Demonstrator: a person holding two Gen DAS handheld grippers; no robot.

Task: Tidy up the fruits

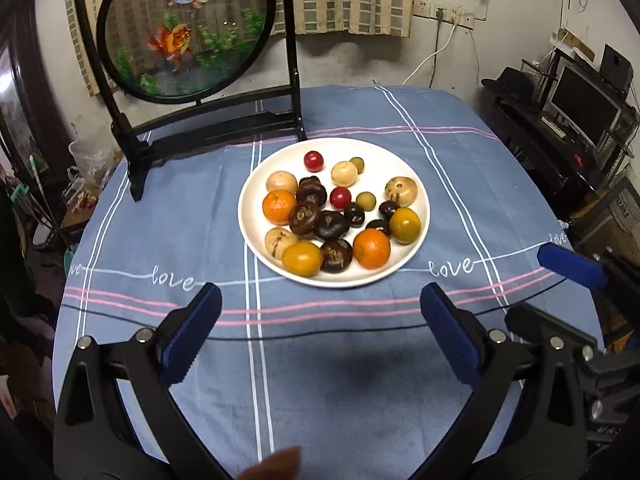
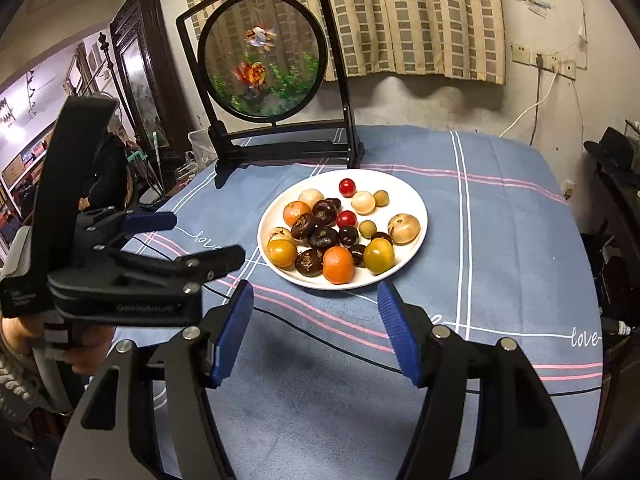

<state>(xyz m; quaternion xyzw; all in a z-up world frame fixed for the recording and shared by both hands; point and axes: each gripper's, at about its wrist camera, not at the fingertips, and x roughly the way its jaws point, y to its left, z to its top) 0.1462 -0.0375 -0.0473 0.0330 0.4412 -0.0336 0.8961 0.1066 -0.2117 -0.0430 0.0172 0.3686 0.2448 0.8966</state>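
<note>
Right wrist alone: hand (image 2: pixel 86 354) gripping left claw (image 2: pixel 208 236), apparently empty.

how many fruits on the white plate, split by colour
red cherry tomatoes: 2
orange mandarins: 2
yellow-green citrus: 2
pale tan fruits: 4
small green fruits: 2
dark brown fruits: 8, one partly hidden behind another
total: 20

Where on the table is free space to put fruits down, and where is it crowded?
Bare tablecloth lies between the plate and the near table edge, also right of the plate. The plate itself is crowded with fruits. Behind it on the left, the goldfish screen stands close.
</note>
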